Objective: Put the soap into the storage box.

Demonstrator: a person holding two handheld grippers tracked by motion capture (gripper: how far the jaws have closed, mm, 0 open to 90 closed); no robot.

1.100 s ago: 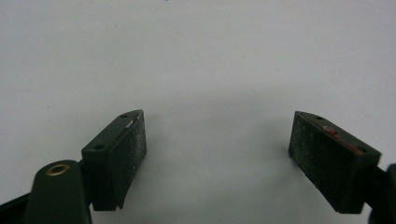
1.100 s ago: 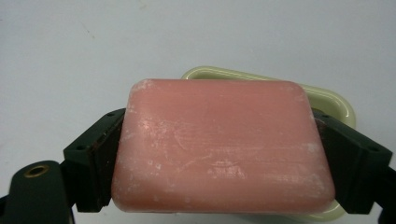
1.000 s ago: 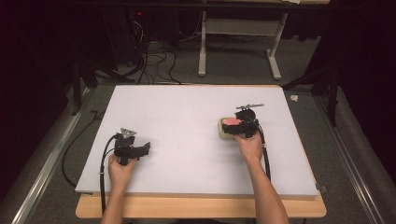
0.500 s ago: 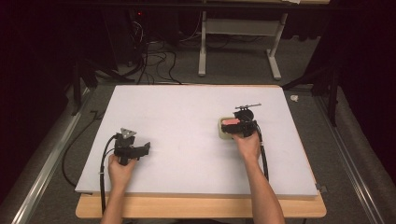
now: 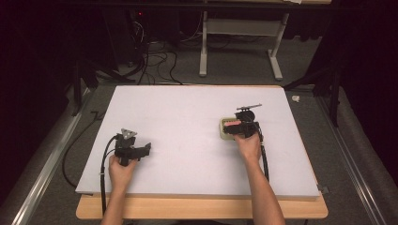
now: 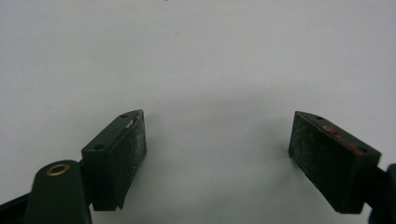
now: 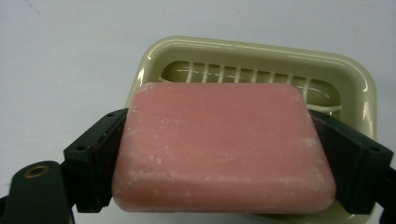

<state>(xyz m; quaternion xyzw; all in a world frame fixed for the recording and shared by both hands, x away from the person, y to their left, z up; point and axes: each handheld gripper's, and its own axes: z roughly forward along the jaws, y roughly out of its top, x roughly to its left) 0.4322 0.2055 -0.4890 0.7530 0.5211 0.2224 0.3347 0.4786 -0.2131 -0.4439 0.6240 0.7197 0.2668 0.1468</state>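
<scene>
Pink soap bar [image 7: 224, 147] clamped across its ends by the right gripper [image 7: 224, 161], held over the cream soap dish [image 7: 359, 93] at table's right-centre [image 5: 187, 117]. Risk judged: slippery bar sliding or twisting out under uneven squeeze, landing on the dish rim. Right forearm extended forward; left gripper [image 5: 133, 149] spread wide, idle near the left edge.

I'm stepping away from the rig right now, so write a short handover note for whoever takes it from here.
Right gripper: shut on the pink soap bar, jaws on its two sides, held over the cream soap dish.
Left gripper: open, nothing in it, over the bare white table mat, well apart from the dish.
Done: soap gripped and brought to the dish.
Left: whether the soap rests in the dish is unclear; probably lower it and release.
</scene>
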